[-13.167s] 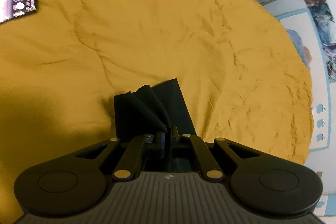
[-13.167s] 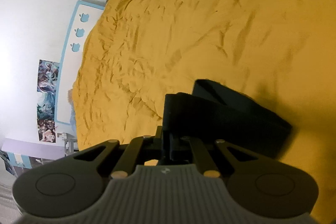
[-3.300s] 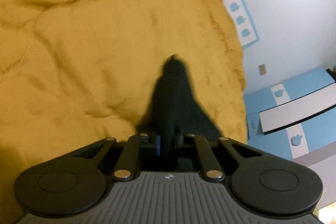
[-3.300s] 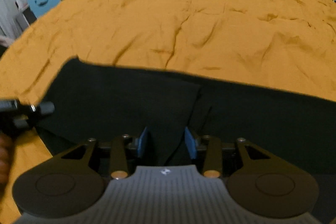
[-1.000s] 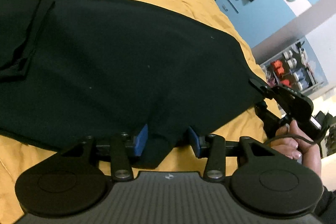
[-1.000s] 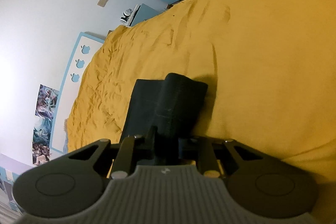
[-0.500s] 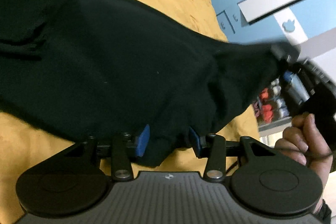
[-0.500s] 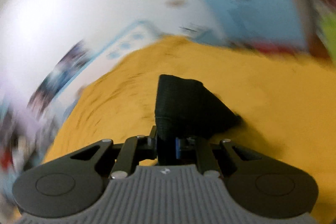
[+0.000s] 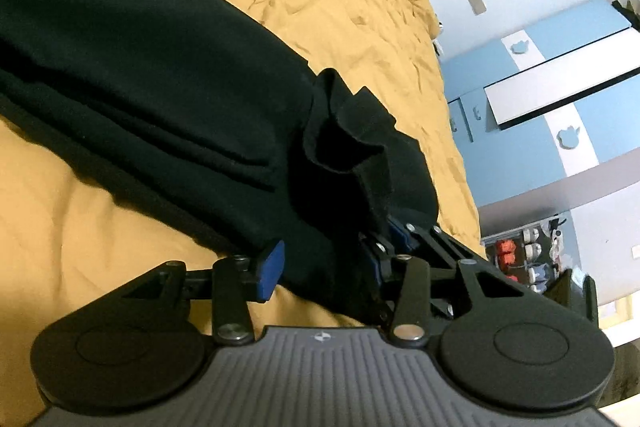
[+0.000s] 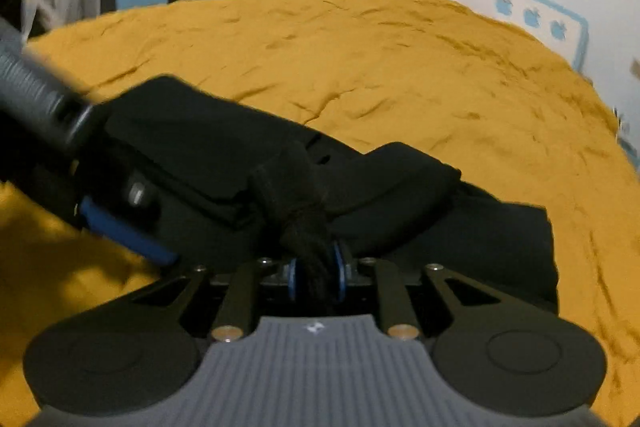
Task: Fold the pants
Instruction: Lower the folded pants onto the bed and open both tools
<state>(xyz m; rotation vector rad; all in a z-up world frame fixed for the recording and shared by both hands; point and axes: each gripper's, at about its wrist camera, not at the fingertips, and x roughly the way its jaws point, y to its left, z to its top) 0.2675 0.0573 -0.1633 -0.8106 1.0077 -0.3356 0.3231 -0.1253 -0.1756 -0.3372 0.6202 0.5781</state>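
Pants [image 9: 152,67] in soft black fabric lie partly folded across a yellow bedspread [image 10: 380,67]. Pinching a bunched wad of cloth at the near edge, the right gripper [image 10: 314,273] has its jaws clamped together on it. Beside it, the left gripper [image 9: 320,263] has its jaws apart around a thick fold. Limp and light, the cloth likely sags and slides unless taken at layered edges or corners.
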